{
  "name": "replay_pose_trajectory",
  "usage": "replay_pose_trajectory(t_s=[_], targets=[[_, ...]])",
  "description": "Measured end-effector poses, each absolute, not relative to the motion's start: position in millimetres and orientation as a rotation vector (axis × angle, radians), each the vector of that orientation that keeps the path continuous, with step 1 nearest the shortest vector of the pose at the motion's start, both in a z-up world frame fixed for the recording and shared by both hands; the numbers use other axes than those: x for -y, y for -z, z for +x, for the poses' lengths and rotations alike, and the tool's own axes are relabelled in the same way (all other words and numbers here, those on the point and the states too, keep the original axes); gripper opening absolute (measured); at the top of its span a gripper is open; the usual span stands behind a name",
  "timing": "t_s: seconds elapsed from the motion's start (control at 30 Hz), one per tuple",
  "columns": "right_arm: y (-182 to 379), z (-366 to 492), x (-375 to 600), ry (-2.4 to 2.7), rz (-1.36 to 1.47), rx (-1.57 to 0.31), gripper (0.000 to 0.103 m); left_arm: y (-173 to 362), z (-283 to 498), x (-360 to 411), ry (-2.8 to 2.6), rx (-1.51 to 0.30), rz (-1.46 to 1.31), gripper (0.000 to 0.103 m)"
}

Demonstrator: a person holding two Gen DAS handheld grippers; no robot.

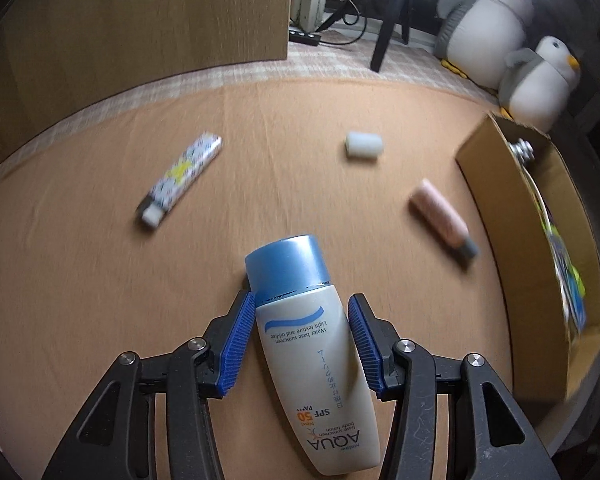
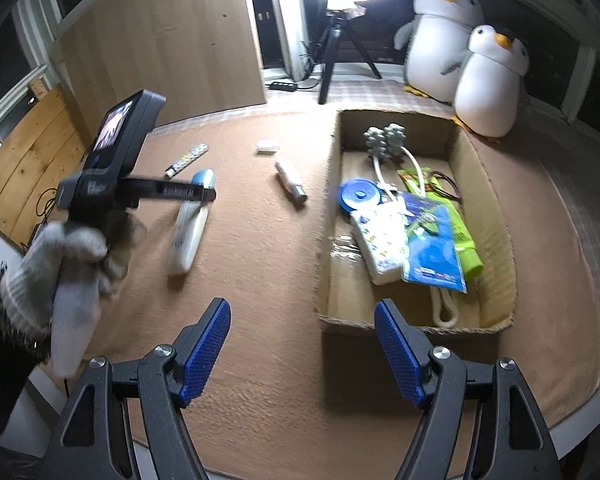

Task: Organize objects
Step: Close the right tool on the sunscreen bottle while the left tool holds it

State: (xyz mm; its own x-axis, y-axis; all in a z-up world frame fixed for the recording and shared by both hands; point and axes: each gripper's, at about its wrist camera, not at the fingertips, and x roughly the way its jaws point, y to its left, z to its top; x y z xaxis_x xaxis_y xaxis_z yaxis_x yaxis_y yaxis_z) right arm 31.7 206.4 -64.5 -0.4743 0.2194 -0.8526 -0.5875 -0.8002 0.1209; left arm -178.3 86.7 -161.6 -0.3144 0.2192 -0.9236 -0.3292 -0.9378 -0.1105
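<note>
Through the left wrist camera we see our left gripper (image 1: pixel 302 344) set around a white sunscreen bottle (image 1: pixel 320 360) with a blue cap (image 1: pixel 286 266). The blue pads flank the bottle's upper body: the left pad looks to be against it, while a thin gap shows at the right pad, so we cannot tell whether the grip has closed. The bottle lies on the tan table cover (image 1: pixel 100 280), cap pointing away from us. Its label, upside down to us, reads "AQUA", "base sunscreen body lotion", "SPF 50 PA+++" and "Water base sunscreen Light texture and oil-free", with a column of Japanese script we cannot read.

Farther out on the cover lie a patterned tube (image 1: pixel 180 178), a small white block (image 1: pixel 364 143) and a pink tube with a grey cap (image 1: pixel 444 220), all blurred. A cardboard box (image 1: pixel 496 200) stands at the right.

From the right wrist camera, our right gripper (image 2: pixel 302 348) hangs wide open with nothing between its pads, above the cover beside the box's near wall. The box holds a blue disc (image 2: pixel 358 196), a white patterned pack (image 2: pixel 380 240), a blue packet (image 2: pixel 432 248) and a green tube (image 2: pixel 466 244); their print is too small to read. A gloved hand (image 2: pixel 68 248) holds the left gripper, over the bottle.
</note>
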Motion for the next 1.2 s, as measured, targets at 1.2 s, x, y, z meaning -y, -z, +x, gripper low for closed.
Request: replay_pose_trajectory(t_s=[1.2], targets=[[158.2,-131.8,-228.4,-2.308,-1.583,-1.078,0.071,169.7,-116.0,-14.3,-2.057,0.196,-1.516,0.059]])
